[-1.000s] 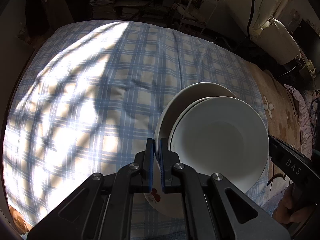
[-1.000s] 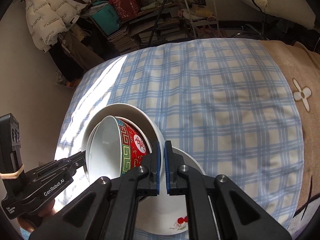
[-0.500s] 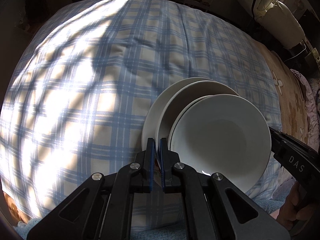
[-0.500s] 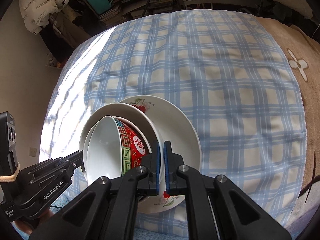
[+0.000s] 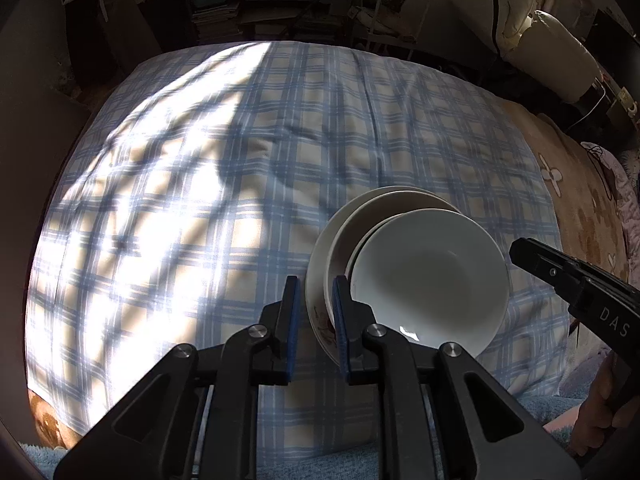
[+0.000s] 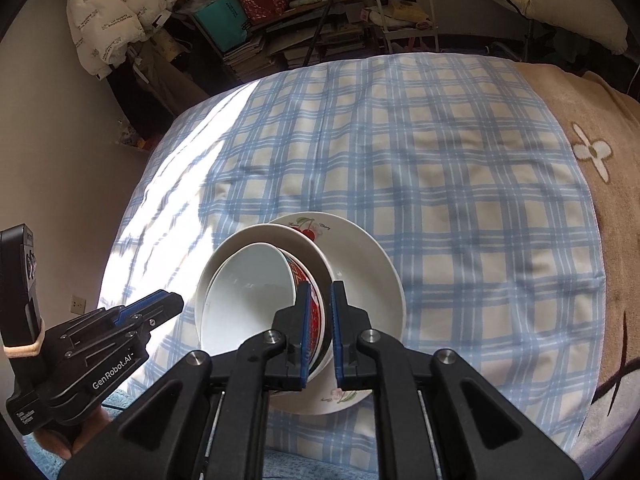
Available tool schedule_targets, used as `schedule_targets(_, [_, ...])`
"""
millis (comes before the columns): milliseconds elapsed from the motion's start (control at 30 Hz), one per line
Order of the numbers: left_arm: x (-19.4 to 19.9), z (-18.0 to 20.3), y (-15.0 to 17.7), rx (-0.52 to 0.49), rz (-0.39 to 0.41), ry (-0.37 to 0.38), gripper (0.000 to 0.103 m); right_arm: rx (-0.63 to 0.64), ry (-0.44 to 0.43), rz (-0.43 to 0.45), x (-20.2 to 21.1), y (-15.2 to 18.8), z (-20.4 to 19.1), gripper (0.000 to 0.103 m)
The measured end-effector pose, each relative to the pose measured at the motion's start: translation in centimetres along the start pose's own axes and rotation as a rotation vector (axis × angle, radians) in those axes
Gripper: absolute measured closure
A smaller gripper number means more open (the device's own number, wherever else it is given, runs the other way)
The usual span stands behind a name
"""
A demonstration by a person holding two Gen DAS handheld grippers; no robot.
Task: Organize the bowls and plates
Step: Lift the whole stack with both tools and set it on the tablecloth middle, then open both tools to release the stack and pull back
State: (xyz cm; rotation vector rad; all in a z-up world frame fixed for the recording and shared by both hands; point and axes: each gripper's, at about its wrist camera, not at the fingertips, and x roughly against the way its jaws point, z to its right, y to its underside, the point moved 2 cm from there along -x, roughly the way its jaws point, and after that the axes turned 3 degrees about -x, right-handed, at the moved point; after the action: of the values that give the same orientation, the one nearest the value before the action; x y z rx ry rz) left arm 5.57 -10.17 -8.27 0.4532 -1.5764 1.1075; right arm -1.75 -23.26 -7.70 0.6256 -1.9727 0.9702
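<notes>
Crockery, all in one nest on the blue plaid cloth (image 6: 440, 160), close to its near edge. At the bottom, lying flat, a cherry-printed plate (image 6: 360, 264). On that, a plain white plate (image 6: 256, 236), set toward the left side of the cherry one. And in that, a bowl (image 6: 248, 292), white inside, red-patterned outside. Leans well over rather than sitting upright: turns its mouth up and toward the left gripper (image 5: 316, 316), shows its red wall to the right gripper (image 6: 320, 320). Round pieces all, so no long axis to call.

Over to the left gripper: straddles the left rim of the plates, jaws opening, a clear strip of cloth showing between the outer pad and the plate edge. No squeeze on there. Points steeply down at the cloth.

Across to the right gripper: straddles the opposite side, with the bowl's red wall and the white plate's rim between the blue pads. Jaws opening here too, with a dark gap beside the outer pad; inner pad very close to the red wall, contact hard to call. Also angled steeply down.

Beyond the cloth, a brown blanket (image 6: 600, 240) with a white flower motif on the right, cluttered shelves (image 6: 280, 20) at the back, a cream puffer jacket (image 6: 104, 12) hanging top left. Sunlight and barred shadows across the left half of the cloth.
</notes>
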Motion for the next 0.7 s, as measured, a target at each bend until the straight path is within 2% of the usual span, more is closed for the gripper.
schedule_targets(67, [1.5,-0.2,0.3,-0.006,0.035,-0.02,0.083,0.015,-0.007,0.04,1.4,0.3,-0.3,0.067])
schedule_targets(167, [3.9,-0.4,0.8,-0.017,0.091,-0.053,0.075,0.052,-0.026,0.109,3.6,0.8,-1.0,0.054])
schedule_targets(233, [5.5,-0.5,1.4,-0.043,0.124,-0.047,0.067,0.088,-0.025,0.169,5.3,1.3,-1.6,0.047])
schedule_targets(300, [7.5,-0.5,2.1,-0.055,0.177,-0.067,0.053,0.12,-0.02,0.237,6.9,1.8,-2.2,0.038])
schedule_targets(333, [8.4,-0.4,2.4,-0.058,0.205,-0.077,0.05,0.132,-0.025,0.264,7.7,2.1,-2.4,0.032])
schedule_targets(433, [10.8,-0.3,3.4,-0.066,0.285,-0.119,0.033,0.165,-0.033,0.32,9.4,2.8,-3.2,0.012])
schedule_targets(467, [11.5,-0.3,3.7,-0.067,0.314,-0.137,0.027,0.177,-0.033,0.34,9.9,3.1,-3.4,0.008])
schedule_targets(567, [13.4,-0.4,4.7,-0.063,0.403,-0.206,0.019,0.198,-0.036,0.4,11.4,4.0,-3.8,0.001])
schedule_targets(700, [14.6,-0.7,6.0,-0.059,0.471,-0.249,0.013,0.217,-0.033,0.451,12.7,5.0,-4.2,0.0])
